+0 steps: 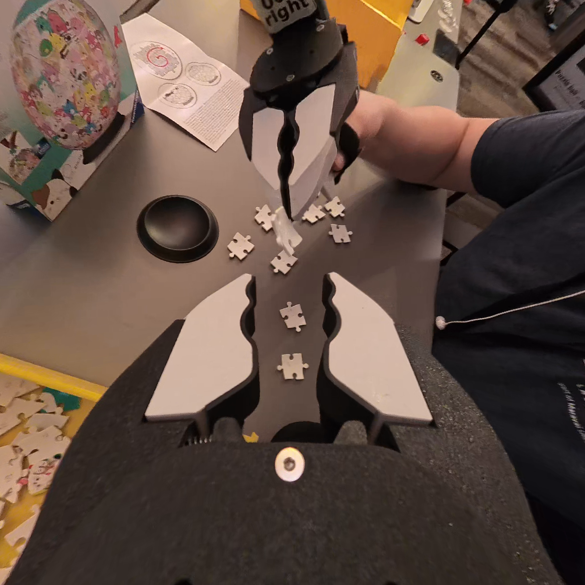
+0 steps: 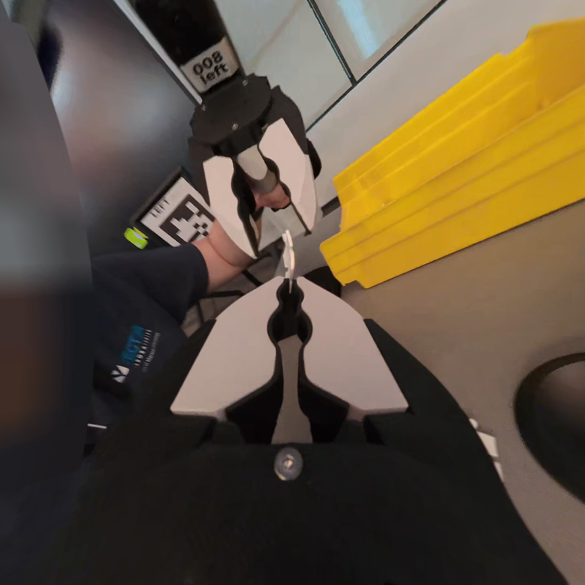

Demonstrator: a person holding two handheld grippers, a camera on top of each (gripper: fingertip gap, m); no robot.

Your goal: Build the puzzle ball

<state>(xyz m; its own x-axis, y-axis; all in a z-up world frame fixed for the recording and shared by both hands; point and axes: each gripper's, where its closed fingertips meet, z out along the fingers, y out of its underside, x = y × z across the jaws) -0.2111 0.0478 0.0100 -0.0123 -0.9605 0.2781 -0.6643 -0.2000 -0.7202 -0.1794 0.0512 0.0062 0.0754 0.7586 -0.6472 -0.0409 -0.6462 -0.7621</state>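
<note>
My right gripper (image 2: 289,282) is shut on a white puzzle piece (image 2: 288,257), which sticks out edge-on past its fingertips. In the left wrist view the right gripper (image 1: 288,215) hangs point-down over the table with that piece (image 1: 286,232) at its tip. My left gripper (image 1: 288,280) is open and empty, low over the grey table (image 1: 95,285). Two loose white pieces (image 1: 293,316) (image 1: 292,366) lie on the table between its fingers, not touched. Several more white pieces (image 1: 240,246) lie scattered beyond. A black round stand (image 1: 177,228) sits left of them. The left gripper (image 2: 278,243) also shows open in the right wrist view.
The puzzle box (image 1: 60,104) stands at the far left, with an instruction sheet (image 1: 186,79) beside it. A yellow bin (image 1: 28,443) with many pieces is at the lower left; yellow bins (image 2: 459,158) also show in the right wrist view. A person's arm (image 1: 427,148) reaches in from the right.
</note>
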